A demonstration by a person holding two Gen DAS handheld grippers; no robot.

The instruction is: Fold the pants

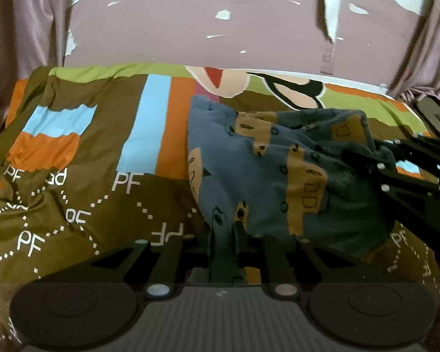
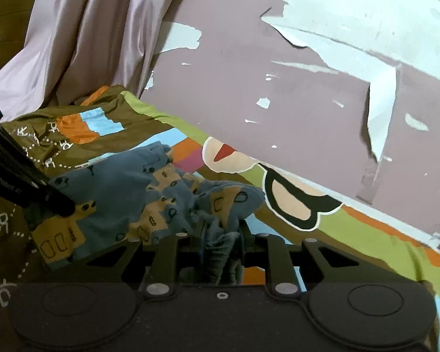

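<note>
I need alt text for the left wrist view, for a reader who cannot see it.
The left gripper is shut on a near edge of blue pants with mustard vehicle prints, lying on a patterned bedsheet. At the right, the right gripper pinches the pants too.

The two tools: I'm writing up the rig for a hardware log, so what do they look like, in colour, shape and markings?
Both are matte black. The left tool and right tool each have two slim fingers on angular linkage bars with silver rivets, above a ribbed body flanked by two round discs. White lettering runs along the side of the left tool as seen from the right wrist view. No cables or sleeves show.
</note>
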